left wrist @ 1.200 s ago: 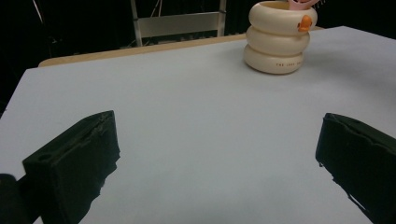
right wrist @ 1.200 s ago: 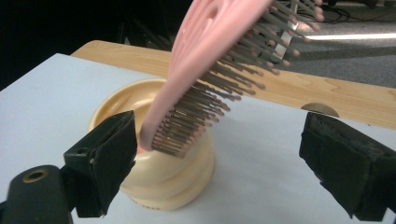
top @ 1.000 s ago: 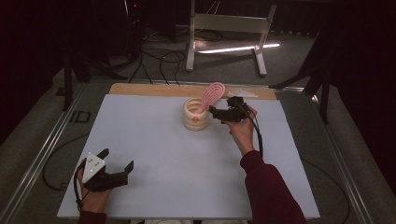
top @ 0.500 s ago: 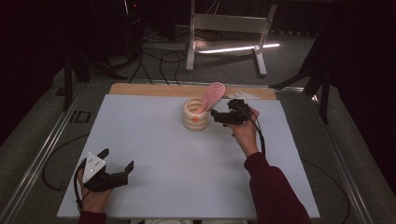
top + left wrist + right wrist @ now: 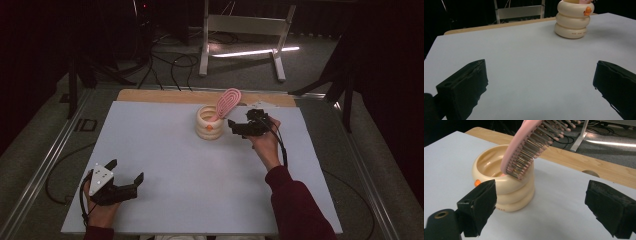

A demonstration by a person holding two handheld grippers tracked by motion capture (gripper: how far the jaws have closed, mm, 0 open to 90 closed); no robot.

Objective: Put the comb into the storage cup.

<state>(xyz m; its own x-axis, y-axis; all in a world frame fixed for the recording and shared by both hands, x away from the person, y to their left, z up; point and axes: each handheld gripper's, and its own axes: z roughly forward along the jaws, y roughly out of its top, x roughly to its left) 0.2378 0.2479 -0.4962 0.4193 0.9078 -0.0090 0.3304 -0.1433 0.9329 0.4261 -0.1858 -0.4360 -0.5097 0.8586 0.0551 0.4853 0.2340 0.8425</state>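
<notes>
**Brush stands in the cup, both grippers spread**

The cream ringed cup (image 5: 210, 126) sits just above the middle of the high view, on the pale table (image 5: 165, 155). A pink brush (image 5: 227, 102) stands in it handle down, its head leaning up and to the right over the rim. In the right gripper view the brush (image 5: 529, 147) crosses the top centre of the frame with its bristles facing right and down, and the cup (image 5: 506, 187) stands left of centre with a small orange mark on its side.

The right gripper (image 5: 241, 126) is just right of the cup in the high view, jaws spread wide and holding nothing; one jaw sits close beside the cup wall, though contact cannot be told.

The left gripper (image 5: 125, 175) rests at the lower left of the high view, well apart from the cup, jaws spread over bare table. In its own view the cup (image 5: 574, 22) stands at the upper right.
</notes>
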